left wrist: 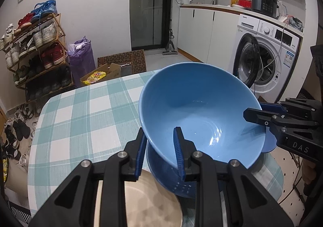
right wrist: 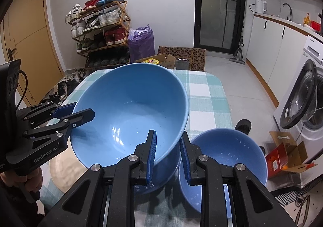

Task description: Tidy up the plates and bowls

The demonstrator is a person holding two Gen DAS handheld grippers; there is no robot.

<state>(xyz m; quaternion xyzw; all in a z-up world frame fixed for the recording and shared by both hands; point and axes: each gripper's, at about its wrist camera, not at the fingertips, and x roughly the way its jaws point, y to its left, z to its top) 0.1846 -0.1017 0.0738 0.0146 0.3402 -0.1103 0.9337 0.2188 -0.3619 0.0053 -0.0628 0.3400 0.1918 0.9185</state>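
A large blue bowl (left wrist: 193,109) (right wrist: 131,109) is tilted over the checked tablecloth (left wrist: 80,115) (right wrist: 206,93), gripped on two sides of its rim. My left gripper (left wrist: 160,154) (right wrist: 84,114) is shut on the near rim in the left wrist view, one blue pad inside and one outside. My right gripper (right wrist: 168,156) (left wrist: 254,113) is shut on the opposite rim the same way. A smaller blue bowl (right wrist: 228,156) (left wrist: 270,142) stands upright on the cloth just right of the large one. A beige plate (left wrist: 141,196) (right wrist: 60,170) lies under my left gripper. The large bowl's base is hidden.
The table's far half shows only cloth. A shoe rack (right wrist: 101,31), a purple bag (right wrist: 141,43) and cardboard boxes (right wrist: 161,59) stand beyond it. A washing machine (left wrist: 264,59) with its door open is at the right. A hand (right wrist: 24,180) holds the left gripper's handle.
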